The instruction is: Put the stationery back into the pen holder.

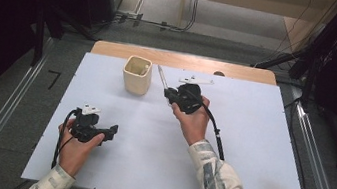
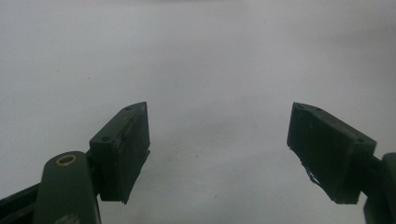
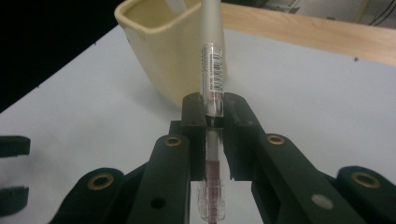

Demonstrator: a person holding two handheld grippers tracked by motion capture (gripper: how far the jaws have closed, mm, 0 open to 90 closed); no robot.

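White-topped bench (image 1: pixel 249 152) carries a cream holder (image 1: pixel 137 75) just ahead of the right gripper (image 3: pixel 211 116), whose fingers (image 3: pixel 194 121) are clamped on a clear pen (image 3: pixel 212 74) standing upright between them, its upper end level with the holder's rim. Lowering it in cleanly likely means keeping it vertical above the opening. The left gripper (image 2: pixel 217 144) rests well apart, fingers spread, nothing between them.

Unreadable barcode label on pen (image 3: pixel 212 70)
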